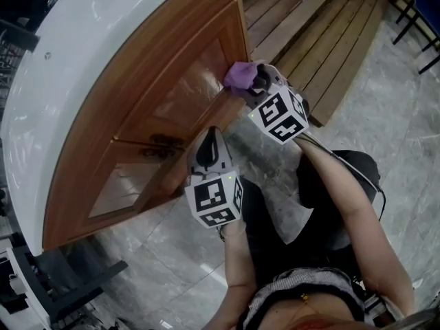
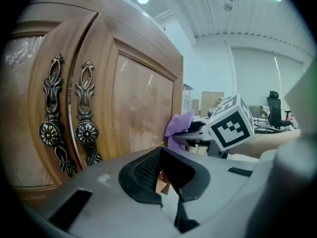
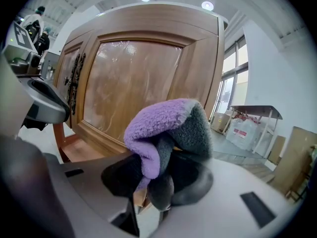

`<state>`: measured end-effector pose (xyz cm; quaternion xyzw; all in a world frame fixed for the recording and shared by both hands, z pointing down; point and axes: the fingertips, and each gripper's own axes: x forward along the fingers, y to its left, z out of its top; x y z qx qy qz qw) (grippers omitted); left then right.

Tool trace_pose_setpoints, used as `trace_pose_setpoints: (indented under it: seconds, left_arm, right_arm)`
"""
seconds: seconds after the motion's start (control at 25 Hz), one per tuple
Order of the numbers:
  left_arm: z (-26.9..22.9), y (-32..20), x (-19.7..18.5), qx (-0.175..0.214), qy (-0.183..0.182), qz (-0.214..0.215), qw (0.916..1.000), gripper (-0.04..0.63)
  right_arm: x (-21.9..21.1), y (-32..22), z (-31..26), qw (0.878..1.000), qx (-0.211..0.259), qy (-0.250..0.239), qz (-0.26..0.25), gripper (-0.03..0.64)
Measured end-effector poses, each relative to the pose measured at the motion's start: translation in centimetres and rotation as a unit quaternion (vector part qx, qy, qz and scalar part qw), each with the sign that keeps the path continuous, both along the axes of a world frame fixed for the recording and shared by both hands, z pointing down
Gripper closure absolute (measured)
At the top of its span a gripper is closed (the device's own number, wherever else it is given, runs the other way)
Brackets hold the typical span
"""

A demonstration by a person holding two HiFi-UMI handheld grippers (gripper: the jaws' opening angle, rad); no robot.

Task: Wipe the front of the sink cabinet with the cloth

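The right gripper [image 1: 256,82] pinches a bunched purple and grey cloth [image 3: 166,133] between its jaws. It holds the cloth at the lower outer corner of the right-hand door of the wooden sink cabinet [image 1: 137,108], where the cloth seems to touch the frame. The left gripper [image 1: 212,137] hovers near the ornate door handles [image 2: 69,128], jaws pressed together on nothing.

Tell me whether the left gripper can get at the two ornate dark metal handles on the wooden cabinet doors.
Probably yes. The left gripper holds nothing, and the ornate dark metal handles lie close to its tip with nothing between. The right gripper, clamping the purple cloth, sits at the door's far edge.
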<state>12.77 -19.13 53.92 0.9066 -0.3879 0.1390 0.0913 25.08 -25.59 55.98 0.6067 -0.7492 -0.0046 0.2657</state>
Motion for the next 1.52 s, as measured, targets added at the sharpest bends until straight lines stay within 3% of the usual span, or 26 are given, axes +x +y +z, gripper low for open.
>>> trace_pose_setpoints:
  seconds: [0.56,1.12,1.52]
  left_arm:
    - [0.2,-0.2,-0.5,0.009,0.001,-0.015,0.9998,0.595]
    - [-1.3,-0.9,-2.6,0.03,0.031,-0.053,0.9977,0.595]
    - [-2.2,-0.6,-4.2,0.044,0.045,-0.08,0.9948,0.594]
  right_arm:
    - [-2.1,1.9,-2.1,0.999,0.018,-0.044,-0.014,0.434]
    - [-9.0,4.3,-3.7,0.994,0.026,-0.048,-0.093,0.434]
    - [-13.1,5.4,-5.2,0.986,0.035,-0.097,-0.128,0.434]
